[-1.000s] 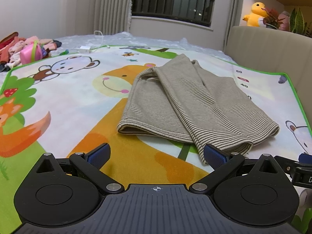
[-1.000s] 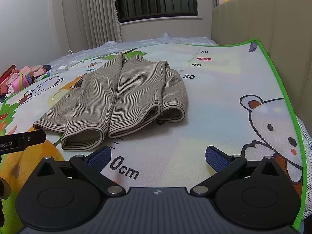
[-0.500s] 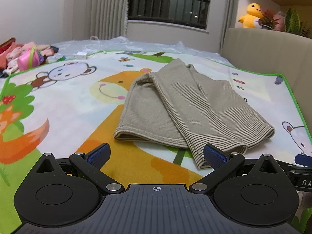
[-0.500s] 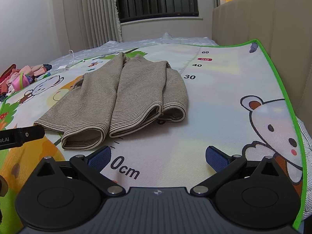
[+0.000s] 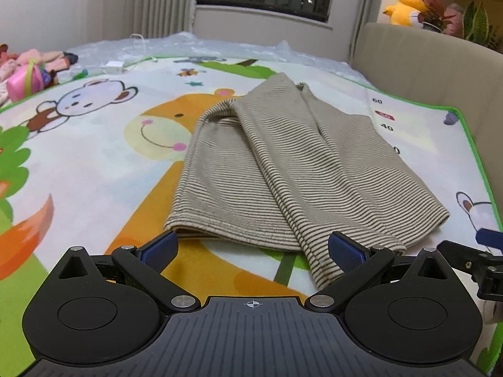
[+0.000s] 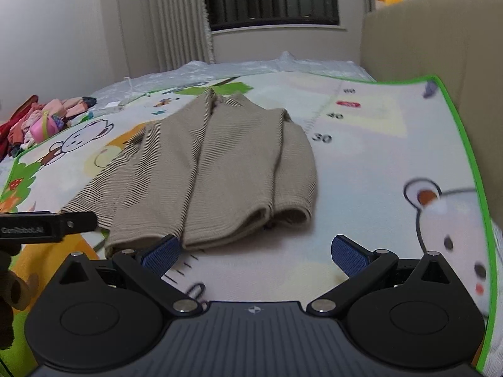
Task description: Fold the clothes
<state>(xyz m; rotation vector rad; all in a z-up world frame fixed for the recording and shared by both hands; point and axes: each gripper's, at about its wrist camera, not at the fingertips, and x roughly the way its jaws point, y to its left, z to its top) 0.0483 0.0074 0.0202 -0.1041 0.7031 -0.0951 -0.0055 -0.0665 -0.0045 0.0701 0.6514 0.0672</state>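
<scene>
A beige striped garment lies folded lengthwise on the cartoon play mat, hem end toward me. It also shows in the right wrist view. My left gripper is open and empty, its blue pads just short of the near hem. My right gripper is open and empty, with its left pad at the garment's near edge. The right gripper's tip shows at the right edge of the left wrist view. The left gripper's body shows at the left edge of the right wrist view.
A pile of pink and red clothes lies at the far left beyond the mat. A beige sofa back borders the mat's right side. A yellow plush toy and plants sit on the shelf above it. A white cable and plug lie at the mat's far edge.
Both grippers have moved forward toward the garment's near hem, which now lies closer to the pads. Both stay open. The garment has not moved.
</scene>
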